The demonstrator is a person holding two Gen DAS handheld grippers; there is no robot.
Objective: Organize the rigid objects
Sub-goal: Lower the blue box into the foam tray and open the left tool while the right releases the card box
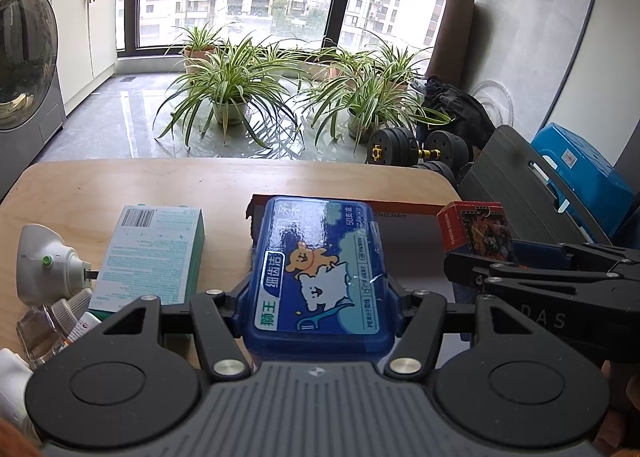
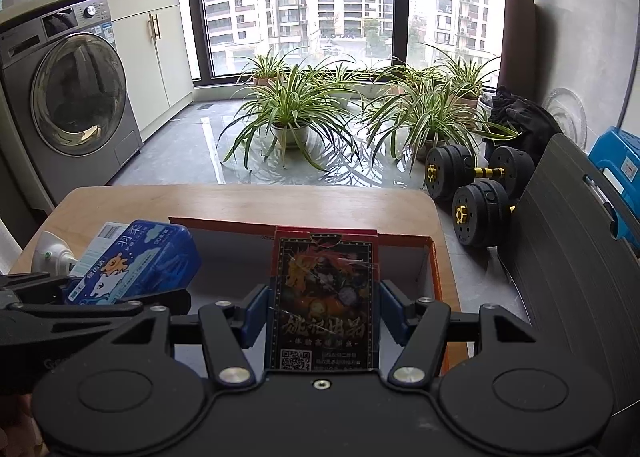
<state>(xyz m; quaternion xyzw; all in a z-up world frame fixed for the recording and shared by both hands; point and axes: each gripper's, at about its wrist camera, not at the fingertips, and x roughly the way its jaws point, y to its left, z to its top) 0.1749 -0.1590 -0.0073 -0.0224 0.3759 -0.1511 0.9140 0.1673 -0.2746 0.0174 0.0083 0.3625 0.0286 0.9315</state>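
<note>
My left gripper (image 1: pixel 318 297) is shut on a blue plastic floss-pick box (image 1: pixel 320 265) and holds it above the left edge of an orange cardboard box (image 1: pixel 416 209). My right gripper (image 2: pixel 322 309) is shut on a red and black card pack (image 2: pixel 324 297), held upright over the orange box's white inside (image 2: pixel 404 257). The card pack also shows in the left wrist view (image 1: pixel 476 229), at the right. The blue box also shows in the right wrist view (image 2: pixel 136 261), at the left.
On the wooden table (image 1: pixel 160 181) lie a teal carton (image 1: pixel 152 253), a white spray device (image 1: pixel 44 257) and small bottles (image 1: pixel 60 321) at the left. Beyond the table are potted plants (image 1: pixel 232 85), dumbbells (image 2: pixel 476 185), a grey board (image 2: pixel 576 225) and a washing machine (image 2: pixel 68 105).
</note>
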